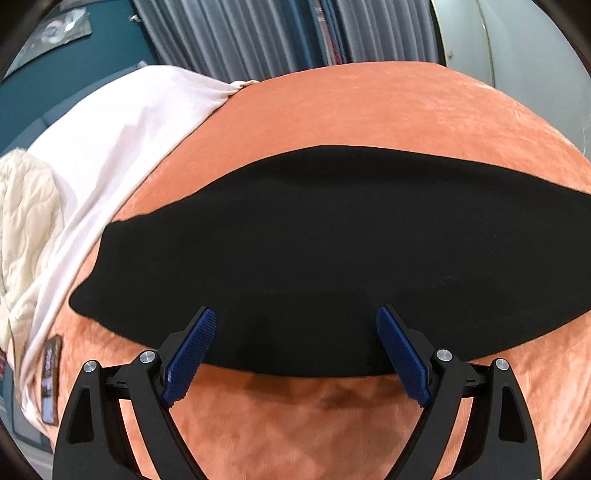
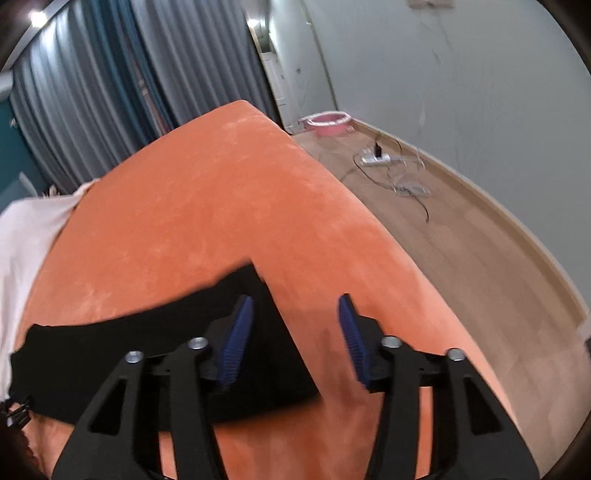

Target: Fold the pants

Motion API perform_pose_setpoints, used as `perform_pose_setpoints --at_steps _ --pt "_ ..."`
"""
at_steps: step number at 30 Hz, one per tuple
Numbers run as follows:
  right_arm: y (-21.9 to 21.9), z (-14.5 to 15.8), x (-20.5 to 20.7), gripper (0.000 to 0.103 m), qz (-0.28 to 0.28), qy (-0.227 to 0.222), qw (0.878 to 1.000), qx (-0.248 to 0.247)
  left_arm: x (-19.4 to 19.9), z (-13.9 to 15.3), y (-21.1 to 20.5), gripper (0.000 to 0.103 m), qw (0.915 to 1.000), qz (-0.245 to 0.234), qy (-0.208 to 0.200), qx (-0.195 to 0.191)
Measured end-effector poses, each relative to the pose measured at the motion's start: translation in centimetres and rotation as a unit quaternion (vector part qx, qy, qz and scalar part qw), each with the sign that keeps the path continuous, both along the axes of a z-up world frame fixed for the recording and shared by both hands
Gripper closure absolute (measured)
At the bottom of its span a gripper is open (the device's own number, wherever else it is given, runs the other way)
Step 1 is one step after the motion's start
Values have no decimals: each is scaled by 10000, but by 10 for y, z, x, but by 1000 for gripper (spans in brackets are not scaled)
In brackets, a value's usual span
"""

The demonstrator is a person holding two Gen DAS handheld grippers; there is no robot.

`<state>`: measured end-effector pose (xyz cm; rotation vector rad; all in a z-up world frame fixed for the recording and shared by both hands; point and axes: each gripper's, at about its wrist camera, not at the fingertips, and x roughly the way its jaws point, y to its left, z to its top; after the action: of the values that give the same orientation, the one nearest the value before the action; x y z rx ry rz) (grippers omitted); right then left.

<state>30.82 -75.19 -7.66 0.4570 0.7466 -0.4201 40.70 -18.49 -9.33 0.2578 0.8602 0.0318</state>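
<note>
Black pants (image 1: 332, 251) lie flat as a long band across an orange plush bed cover (image 1: 369, 110). My left gripper (image 1: 295, 321) hangs above the near edge of the pants with its blue pads (image 1: 192, 354) wide apart and nothing between them. In the right wrist view the right end of the pants (image 2: 184, 343) lies at the lower left. My right gripper (image 2: 295, 310) hovers over that end's right edge; its left pad (image 2: 236, 339) is above the black cloth and its right pad above orange cover. Its jaws stand apart with no cloth pinched.
A white sheet (image 1: 122, 147) and a cream quilt (image 1: 26, 221) lie at the left of the bed. Grey curtains (image 1: 240, 33) hang behind. To the right of the bed is wooden floor (image 2: 461, 251) with a power strip and cables (image 2: 380, 158) and a pink basin (image 2: 328, 123).
</note>
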Motion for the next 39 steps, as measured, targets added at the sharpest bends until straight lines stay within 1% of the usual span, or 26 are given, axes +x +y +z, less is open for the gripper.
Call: perform_pose_setpoints --at_steps 3,5,6,7,8,10,12,13,14,15,16,19,21,23,26,27,29,31,32,33,34,35,36,37,39 --pt "-6 -17 -26 51 -27 -46 9985 551 -4 -2 4 17 9998 86 100 -162" --pt "-7 -24 -26 51 -18 -20 9971 767 -9 -5 7 17 9994 146 177 -253" --pt "-6 -28 -27 49 8 -35 9965 839 -13 -6 7 17 9992 163 201 -290" --pt "-5 -30 -24 38 42 -64 9956 931 -16 -6 7 17 9992 166 198 -295" --pt "-4 -32 -20 29 55 -93 9948 1010 -18 -5 7 17 9993 165 189 -283" --pt "-2 -33 -18 23 12 -143 9941 1079 -23 -4 9 17 9994 130 182 -269" --pt "-1 -33 -10 24 -34 -214 9926 1193 -24 -2 13 17 9995 107 175 -255" --pt "0 -35 -9 44 -13 -291 9913 1282 -25 -2 15 17 9995 101 169 -249" --pt "4 -35 -16 68 45 -321 9900 1375 -25 -3 18 17 9995 97 165 -244" --pt "7 -40 -14 78 60 -195 9888 1481 -25 -3 22 17 9995 100 170 -244" --pt "10 -45 -11 83 92 -134 9870 1598 -26 -4 25 17 9995 112 179 -255" --pt "20 -41 -11 85 -17 -126 9893 1454 -22 -6 41 17 9988 129 229 -422" --pt "30 -26 -13 85 -100 -283 9887 1471 -17 -5 54 17 9979 109 233 -592" --pt "50 -4 -8 85 52 -454 9892 1393 -9 -2 69 17 9966 97 213 -786" --pt "116 46 21 85 716 -622 9890 1136 6 3 87 17 9945 56 185 -1031" --pt "138 57 31 85 929 -654 9876 1080 11 5 95 17 9936 31 164 -1118" --pt "185 74 53 85 1389 -677 9824 1049 18 8 107 17 9920 -83 109 -1253" --pt "245 82 82 85 1872 -632 9755 968 21 8 121 17 9909 -130 22 -1341" --pt "271 82 96 85 2072 -585 9719 950 23 9 129 17 9903 -116 -15 -1385" --pt "307 76 113 85 2312 -495 9675 892 22 10 140 17 9893 -57 -9 -1457" --pt "333 70 124 85 2487 -416 9641 835 24 11 146 17 9882 -49 43 -1534" --pt "369 59 140 85 2736 -295 9582 785 24 13 153 17 9866 -74 93 -1629" --pt "390 50 148 85 2868 -212 9547 766 24 19 162 17 9847 -109 97 -1737" --pt "420 36 157 85 3032 -59 9503 702 23 24 169 17 9839 -105 44 -1784" --pt "464 6 165 85 3273 243 9432 512 22 32 180 17 9840 -19 -106 -1779"
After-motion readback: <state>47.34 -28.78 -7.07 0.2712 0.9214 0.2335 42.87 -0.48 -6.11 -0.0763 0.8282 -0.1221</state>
